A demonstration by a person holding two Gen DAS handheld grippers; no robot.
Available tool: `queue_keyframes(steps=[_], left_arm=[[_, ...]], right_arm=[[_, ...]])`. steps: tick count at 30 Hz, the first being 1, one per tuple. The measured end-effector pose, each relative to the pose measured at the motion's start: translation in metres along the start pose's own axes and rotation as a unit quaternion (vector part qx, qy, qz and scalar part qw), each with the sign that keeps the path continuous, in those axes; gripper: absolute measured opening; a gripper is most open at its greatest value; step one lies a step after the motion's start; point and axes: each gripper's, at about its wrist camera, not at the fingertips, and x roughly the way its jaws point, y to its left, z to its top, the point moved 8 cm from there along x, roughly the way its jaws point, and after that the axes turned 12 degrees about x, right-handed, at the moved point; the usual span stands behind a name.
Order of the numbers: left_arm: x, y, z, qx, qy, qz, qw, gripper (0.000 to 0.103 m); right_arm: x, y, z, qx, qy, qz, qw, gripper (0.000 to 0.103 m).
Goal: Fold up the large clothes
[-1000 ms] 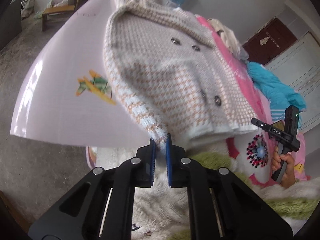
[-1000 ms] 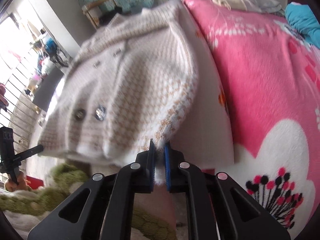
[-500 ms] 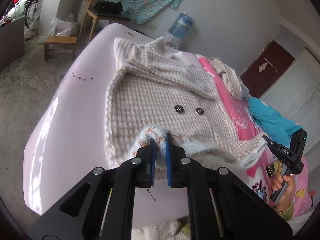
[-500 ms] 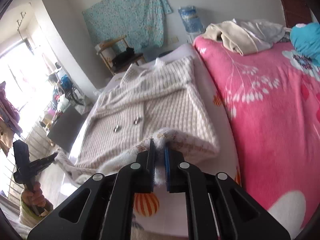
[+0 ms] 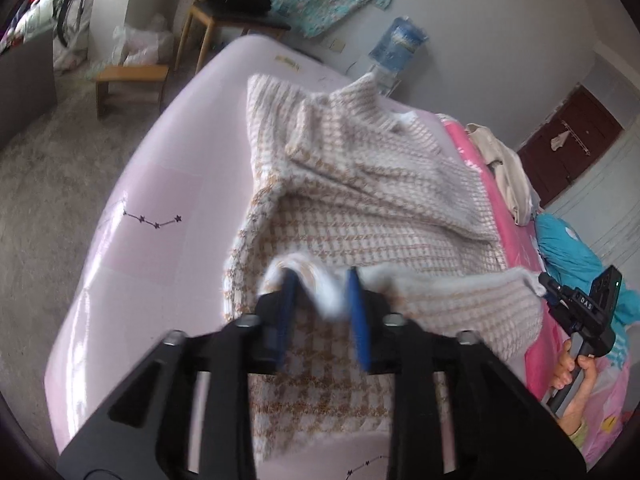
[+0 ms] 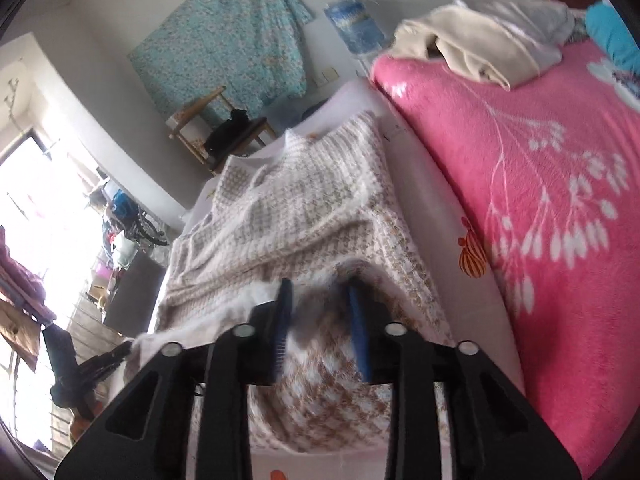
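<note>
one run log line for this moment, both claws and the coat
left claw: open, hem edge between jaws | right claw: open | knit coat: hem folded up over body on bed | phase: releasing fold

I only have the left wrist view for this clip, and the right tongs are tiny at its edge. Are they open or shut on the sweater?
Observer: Open. The right wrist view shows the right tongs with jaws apart, and the blurred hem of the sweater lying loose between them.
Operator: Does the sweater's right edge spill onto the pink blanket?
Observer: No. A strip of pale sheet bearing an orange striped print separates it from the pink blanket.
</note>
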Motion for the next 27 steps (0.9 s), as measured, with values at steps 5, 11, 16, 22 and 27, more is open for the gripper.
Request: queue_keyframes(steps=[5,11,16,22,27], left_arm=[[-0.024,-0.002,0.014,0.023,-0.058,0.039,0.9973,0.061],[-0.034,-0.091,-0.016,0.172,-0.051,-0.036,0.9831,0.061],[-0.001,-0.128,-0.064,0.221,-0.002,-0.037,0.9746,0.061],[0.041,-0.103,-0.065,0.248,0.006,0.095,0.9642,0.062],[0.029,-0.09,-0.05,0.22,-0.002,0.098,0.9705,0.056]], right_arm=[[-0.02,0.006,-0.002,-0.043,-0.043,-0.022,0.998,0.046],[-0.02,0.065,-0.081,-0.246,0.0,-0.004,0.969,0.046],[0.003,0.079,-0.136,-0.32,0.045,-0.007,0.946,0.036],[0.051,0.066,-0.141,-0.335,0.036,-0.061,0.939,0.035],[0.037,0.069,-0.135,-0.323,0.029,-0.069,0.944,0.035]])
